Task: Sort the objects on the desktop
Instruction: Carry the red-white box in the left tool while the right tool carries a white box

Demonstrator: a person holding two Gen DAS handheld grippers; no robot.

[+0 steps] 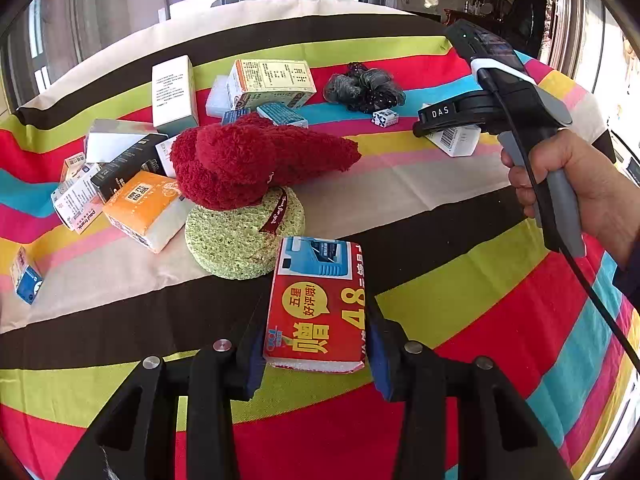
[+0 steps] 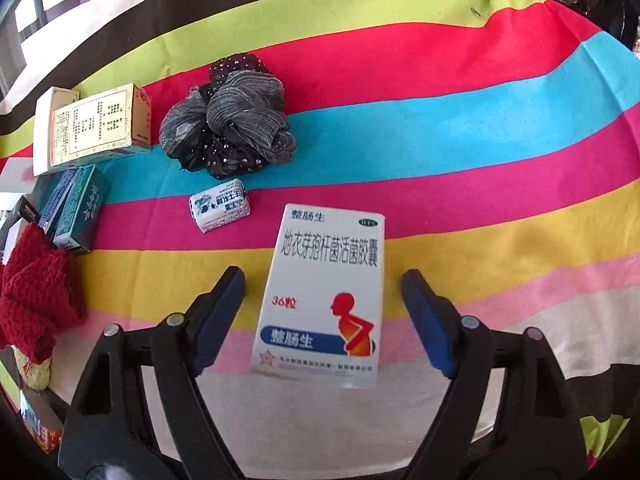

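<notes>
Red-wrapped sponge pack (image 1: 318, 304) sits pinched between my left tongs (image 1: 316, 344), pads pressed on both its sides. My right tongs (image 2: 324, 312) stand spread around the white medicine box (image 2: 324, 300) lying flat on the counter (image 2: 480, 208) — gaps on either side, nothing gripped. My worry: the glossy wrap could slide out of the left pads, and closing the right tongs off-centre may twist the box aside — toward the small wrapped packet (image 2: 220, 206) just beyond.
</notes>
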